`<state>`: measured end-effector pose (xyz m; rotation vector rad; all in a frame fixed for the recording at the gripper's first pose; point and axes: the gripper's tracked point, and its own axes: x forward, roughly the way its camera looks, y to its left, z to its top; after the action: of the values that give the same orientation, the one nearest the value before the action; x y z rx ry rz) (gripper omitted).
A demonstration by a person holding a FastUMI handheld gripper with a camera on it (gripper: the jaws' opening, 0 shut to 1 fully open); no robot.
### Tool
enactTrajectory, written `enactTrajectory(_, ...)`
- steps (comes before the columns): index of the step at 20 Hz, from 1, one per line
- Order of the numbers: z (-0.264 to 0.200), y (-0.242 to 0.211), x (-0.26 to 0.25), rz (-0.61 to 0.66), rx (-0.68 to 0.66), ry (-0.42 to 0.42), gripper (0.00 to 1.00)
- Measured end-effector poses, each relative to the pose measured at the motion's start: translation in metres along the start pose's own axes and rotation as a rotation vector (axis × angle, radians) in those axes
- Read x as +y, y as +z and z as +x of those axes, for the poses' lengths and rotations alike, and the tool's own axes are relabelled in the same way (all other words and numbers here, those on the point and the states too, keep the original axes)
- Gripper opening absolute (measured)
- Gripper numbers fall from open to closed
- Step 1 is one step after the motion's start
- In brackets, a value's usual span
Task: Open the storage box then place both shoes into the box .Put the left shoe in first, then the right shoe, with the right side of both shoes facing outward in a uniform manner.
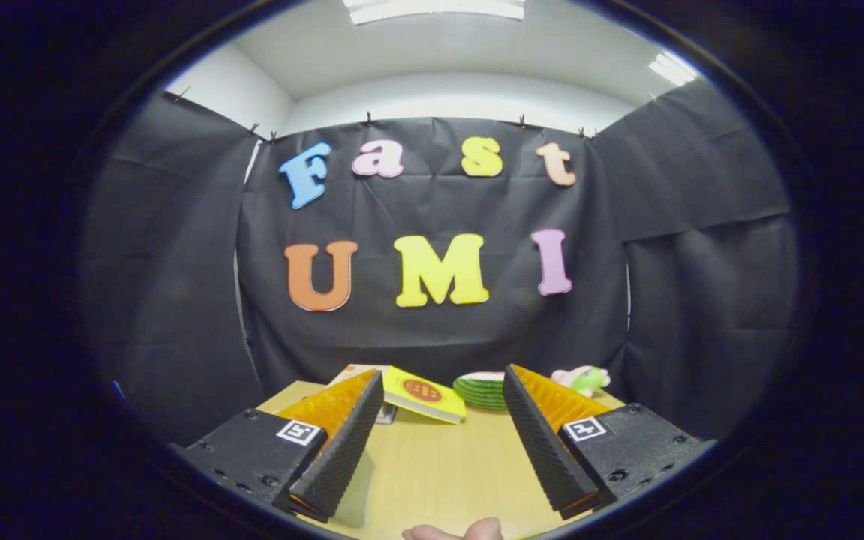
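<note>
Fingertips of a hand (453, 532) peeking in at the very near edge, just behind and between the gripper's two fingers, resting low against the tabletop (439, 465); too little visible to tell the hand's pose further

Gripper (439, 390) held level and pointing straight ahead toward the booth's black cloth wall, raised a little above the tabletop. Fingers spread wide apart, released, gripping nothing and touching nothing; bare wood showing in the gap between them. Ribbed inner faces turned toward each other, tips angled slightly inward. Square marker tags on the blocks at the base of each finger

Beyond the fingertips, at the far end of the tabletop: a yellow book (424, 395) with a red oval on its cover, lying tilted, just ahead of the left finger's tip and reaching toward the middle of the gap. Partly hidden behind it and behind the left finger, another flat item with an orange and white edge, not identifiable. Just right of the book, a stack of green plates (479, 391), its right part hidden behind the right finger. Past the right finger's tip, a small pink and green soft toy (583, 379) near the far right corner of the tabletop

Storage box and shoes: whereabouts impossible to tell from this view, none recognisable ahead of or between the fingers
</note>
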<state>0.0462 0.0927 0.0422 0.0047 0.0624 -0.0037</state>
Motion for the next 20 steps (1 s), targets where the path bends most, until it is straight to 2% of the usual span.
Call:
enactTrajectory(3, -0.026, -0.010, 0.005, 0.011, -0.025, 0.013, 1.00)
enactTrajectory(8, -0.050, -0.009, 0.003, -0.030, -0.091, -0.015, 1.00)
enactTrajectory(20, -0.043, -0.027, 0.015, -0.035, -0.058, 0.009, 1.00)
